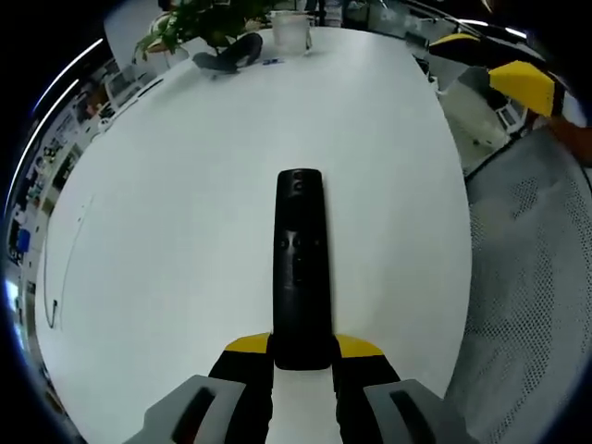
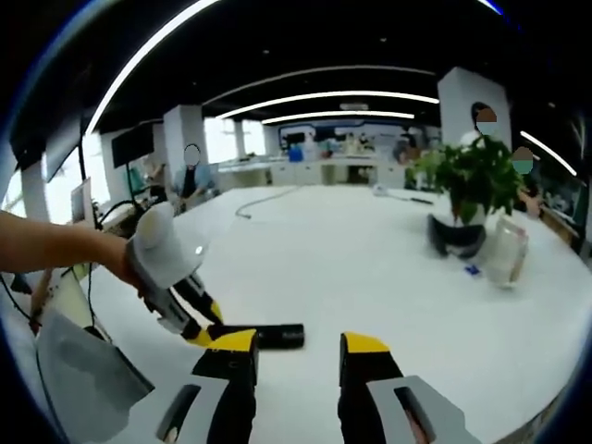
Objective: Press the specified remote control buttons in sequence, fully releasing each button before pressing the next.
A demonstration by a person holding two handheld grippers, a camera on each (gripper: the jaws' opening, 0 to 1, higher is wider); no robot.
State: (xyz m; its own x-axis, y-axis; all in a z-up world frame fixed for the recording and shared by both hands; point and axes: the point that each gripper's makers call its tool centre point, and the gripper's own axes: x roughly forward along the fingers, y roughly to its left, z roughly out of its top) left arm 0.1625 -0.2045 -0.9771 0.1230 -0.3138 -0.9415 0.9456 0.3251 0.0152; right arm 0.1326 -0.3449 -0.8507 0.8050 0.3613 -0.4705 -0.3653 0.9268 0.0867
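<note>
A long black remote [image 1: 301, 264] lies lengthwise on the white table [image 1: 185, 231], its buttons facing up. My left gripper [image 1: 302, 350] is shut on its near end, one yellow-tipped jaw on each side. In the right gripper view, a gloved hand [image 2: 159, 248] holds the left gripper [image 2: 207, 331] low at the left, with the remote [image 2: 268, 336] sticking out to the right just above the table [image 2: 370, 268]. My right gripper [image 2: 298, 344] stands open just short of the remote with nothing between its jaws. It also shows at the upper right of the left gripper view, its yellow part [image 1: 524, 83] off the table.
At the table's far end stand a potted plant [image 2: 476, 176], a dark curved object [image 2: 455, 236] and a clear jar [image 2: 507, 252]. A thin cable [image 1: 55, 277] lies near the left edge. The table's edge drops to grey floor [image 1: 536, 277] at the right. People stand in the background.
</note>
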